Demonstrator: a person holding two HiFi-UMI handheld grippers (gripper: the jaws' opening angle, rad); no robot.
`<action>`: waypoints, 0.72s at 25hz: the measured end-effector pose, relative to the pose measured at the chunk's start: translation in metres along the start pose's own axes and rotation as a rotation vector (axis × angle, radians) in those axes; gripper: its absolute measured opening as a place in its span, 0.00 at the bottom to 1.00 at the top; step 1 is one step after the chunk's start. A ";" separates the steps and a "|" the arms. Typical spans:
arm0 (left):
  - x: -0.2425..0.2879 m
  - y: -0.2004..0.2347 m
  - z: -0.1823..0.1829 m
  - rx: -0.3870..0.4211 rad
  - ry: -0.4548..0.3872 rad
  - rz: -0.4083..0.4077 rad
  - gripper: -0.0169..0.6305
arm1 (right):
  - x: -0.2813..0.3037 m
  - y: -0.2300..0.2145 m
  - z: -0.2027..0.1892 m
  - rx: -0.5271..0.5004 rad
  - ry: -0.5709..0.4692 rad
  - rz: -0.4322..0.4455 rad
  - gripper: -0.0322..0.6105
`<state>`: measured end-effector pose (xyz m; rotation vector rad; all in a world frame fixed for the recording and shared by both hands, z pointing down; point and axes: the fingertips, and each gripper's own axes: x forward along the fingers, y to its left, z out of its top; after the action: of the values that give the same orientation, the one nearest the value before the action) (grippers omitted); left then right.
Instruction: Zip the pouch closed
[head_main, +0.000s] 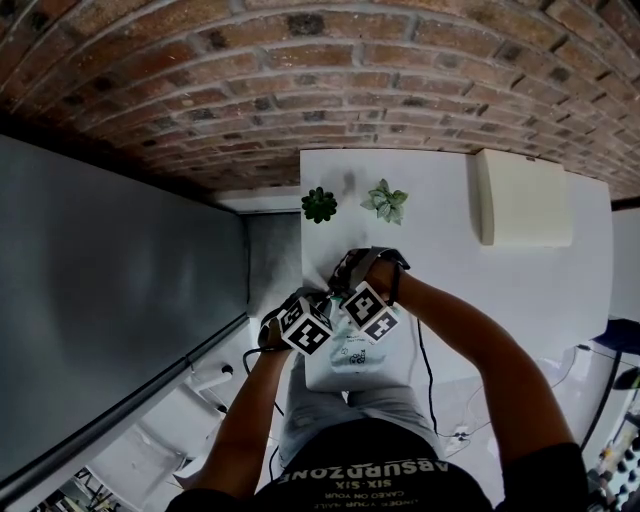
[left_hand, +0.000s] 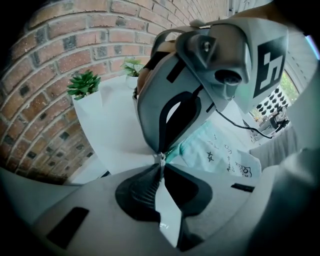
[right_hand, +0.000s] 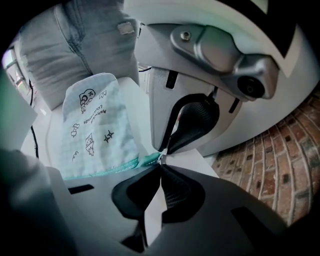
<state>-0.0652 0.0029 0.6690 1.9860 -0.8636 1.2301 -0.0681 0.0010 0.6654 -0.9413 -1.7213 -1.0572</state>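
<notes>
- Pouch (head_main: 352, 355) lies flat on the white table (head_main: 450, 290), right in front of the person, printed side up.
- Left gripper (left_hand: 161, 166): jaws pressed together, pinching the pouch corner at the end of the teal zipper edge (right_hand: 117, 169).
- Right gripper (right_hand: 161, 167): jaws clamped tight, tip to tip with the left one, apparently on the small metal zipper pull (right_hand: 161, 157).
- Progress, my read: both grips are set at one end of the zipper, and the run along the edge is not yet done.
- Can't tell if the teeth are meshed or gaping, since the edge shows side-on only.
- Both tips crowd one spot, so which gripper really has the pull is uncertain.
- In the head view, marker cubes and hands cover the tips.
</notes>
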 end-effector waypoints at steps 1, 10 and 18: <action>0.000 0.000 0.000 -0.001 -0.001 0.004 0.07 | 0.000 -0.001 0.000 0.015 0.001 -0.011 0.06; 0.000 -0.002 0.000 0.005 0.032 0.060 0.07 | -0.002 0.002 -0.002 0.100 0.022 -0.064 0.05; -0.001 -0.003 0.003 -0.027 0.017 0.020 0.07 | -0.004 0.004 -0.003 0.158 0.022 -0.054 0.05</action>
<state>-0.0615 0.0019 0.6666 1.9470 -0.8890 1.2390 -0.0619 -0.0013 0.6637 -0.7847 -1.7917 -0.9476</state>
